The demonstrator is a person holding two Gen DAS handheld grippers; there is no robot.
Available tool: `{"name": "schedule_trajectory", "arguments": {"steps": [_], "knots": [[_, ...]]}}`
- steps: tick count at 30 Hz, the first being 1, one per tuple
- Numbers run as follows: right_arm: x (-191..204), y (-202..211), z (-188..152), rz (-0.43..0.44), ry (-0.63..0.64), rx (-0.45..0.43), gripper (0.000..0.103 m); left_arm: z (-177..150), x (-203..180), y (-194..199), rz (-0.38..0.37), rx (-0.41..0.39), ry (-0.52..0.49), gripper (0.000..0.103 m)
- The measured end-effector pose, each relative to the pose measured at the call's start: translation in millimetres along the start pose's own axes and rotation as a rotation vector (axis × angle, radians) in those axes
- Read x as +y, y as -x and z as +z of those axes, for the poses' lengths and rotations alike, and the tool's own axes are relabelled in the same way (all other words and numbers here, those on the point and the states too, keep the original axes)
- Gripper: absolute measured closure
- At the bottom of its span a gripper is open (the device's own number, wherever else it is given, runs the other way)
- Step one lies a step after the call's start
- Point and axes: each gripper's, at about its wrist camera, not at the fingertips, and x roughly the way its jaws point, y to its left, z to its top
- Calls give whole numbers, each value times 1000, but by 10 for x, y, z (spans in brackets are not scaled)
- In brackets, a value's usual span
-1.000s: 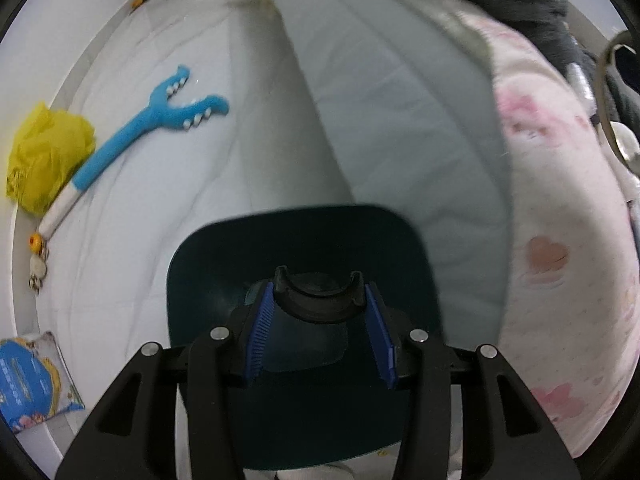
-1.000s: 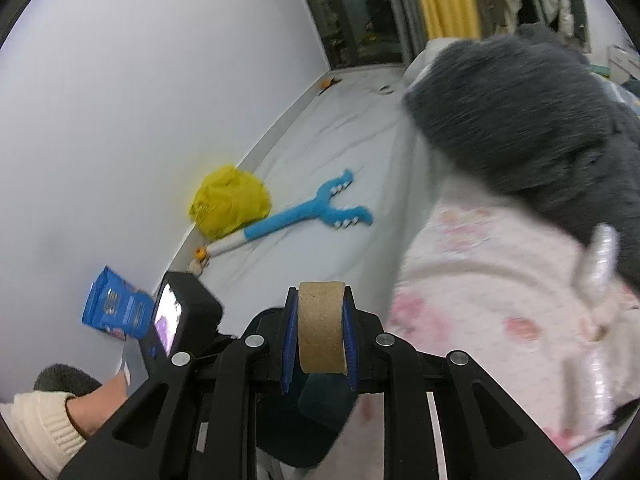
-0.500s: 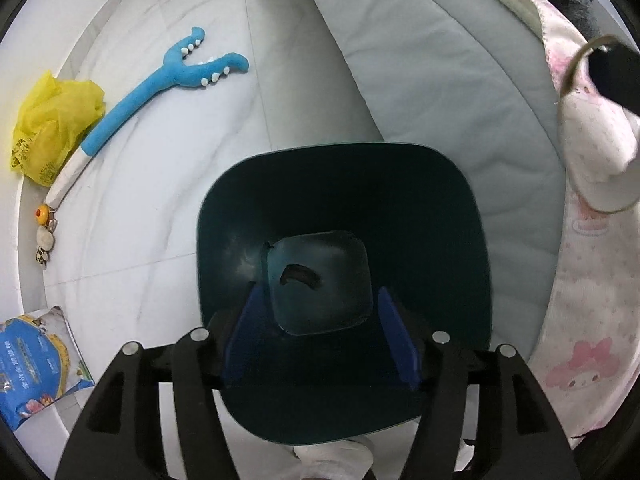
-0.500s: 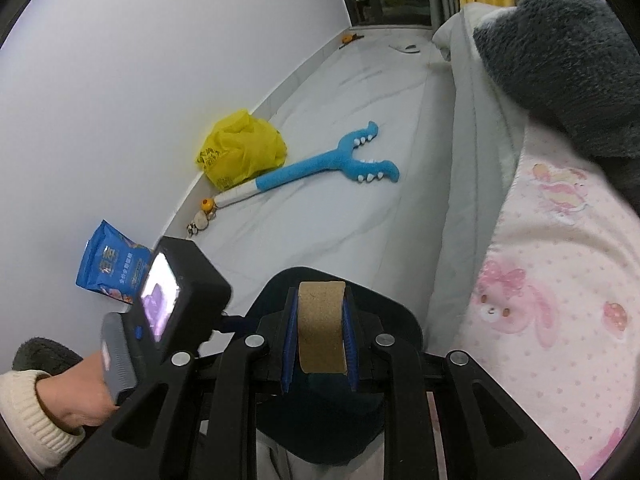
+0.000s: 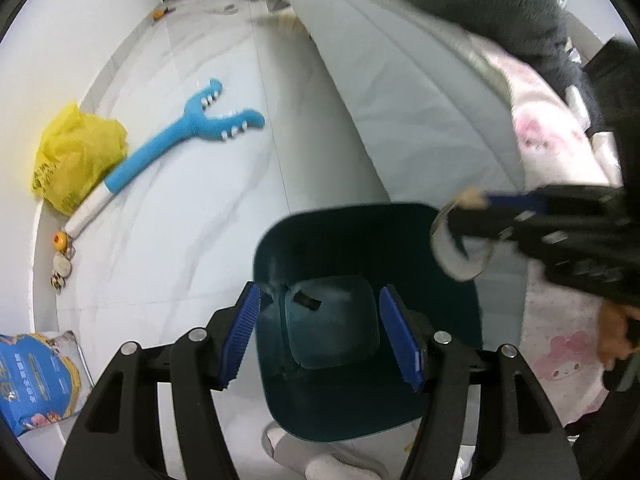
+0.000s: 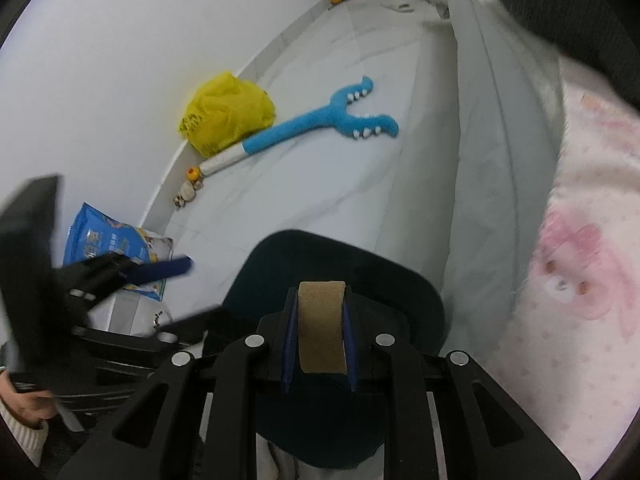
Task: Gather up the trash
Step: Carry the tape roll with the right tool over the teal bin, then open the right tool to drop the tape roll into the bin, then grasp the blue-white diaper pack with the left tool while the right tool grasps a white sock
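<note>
Cardboard roll (image 6: 322, 328) pinched by right gripper (image 6: 319, 336); left gripper (image 5: 320, 336) gapes over bin (image 5: 400, 232).

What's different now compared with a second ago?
The left gripper has let go of the dark bin and now hangs open over it. The right gripper has carried the cardboard ring from the bed to above the bin, still clamped. The floor clutter hasn't moved.

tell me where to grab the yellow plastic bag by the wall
Take the yellow plastic bag by its raised, crumpled top, coming down from above on the open-floor side. The wall backs it and the blue toy lies beside it, so a low side approach looks cramped.
</note>
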Motion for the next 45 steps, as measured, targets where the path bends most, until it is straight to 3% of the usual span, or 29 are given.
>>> {"name": "schedule_trajectory", "arguments": {"steps": [9, 21, 23, 28, 34, 40, 45], "knots": [[59, -410, -109, -34, 1, 105, 82, 66, 94, 324, -13, -105, -4, 46], [147, -757, -284, -82, 39, 235, 82, 121, 112, 715, -31, -230, -18, 46], [144, -780, -321, -91, 44, 249, 66, 151, 105, 793, -31, -252, -22, 46], [123, -760, -362, -105, 44, 265, 64, 223, 43, 954, -42, -303, -31, 46], [162, -487, -339, -84, 45, 213, 59, 328, -84, 1122, -64, -361, -34, 43], [210, 74, -288, -45, 60, 80, 43, 451, -291, 1272, -69, -419, -50, 34], [160, 524, -287, -28, 70, -30, 38, 540, -550, 1383, -80, -464, -77, 28]]}}
